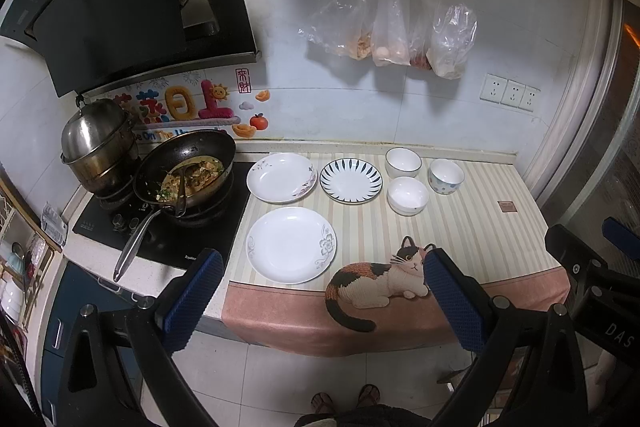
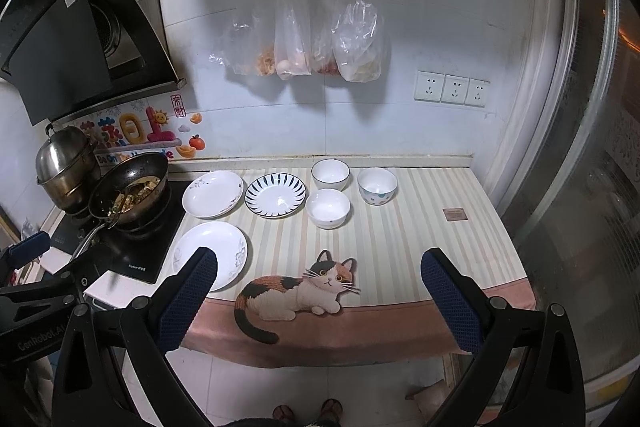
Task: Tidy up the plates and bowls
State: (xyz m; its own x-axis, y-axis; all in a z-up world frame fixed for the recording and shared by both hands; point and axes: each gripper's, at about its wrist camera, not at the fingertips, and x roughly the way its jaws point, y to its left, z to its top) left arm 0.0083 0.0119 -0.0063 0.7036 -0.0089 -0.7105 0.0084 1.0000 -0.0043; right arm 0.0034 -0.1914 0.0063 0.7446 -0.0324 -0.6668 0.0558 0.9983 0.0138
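Wok [image 1: 188,171] beside plates [image 1: 291,245]; both tongs [image 1: 320,279] [image 2: 318,283] spread wide, gripping nothing, nothing blocking bowls [image 1: 408,195]

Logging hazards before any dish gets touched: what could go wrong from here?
1. The front floral plate lies close to the wok's long handle; reaching for it could knock the wok of food.
2. The dishes sit on a cat-print mat overhanging the counter edge; snagging it could drag them.
3. Both grippers, left and right, are open; glazed rims may slip.

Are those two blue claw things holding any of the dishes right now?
No. The left gripper and right gripper are both open and empty, hanging short of the counter; the plates and bowls sit untouched.
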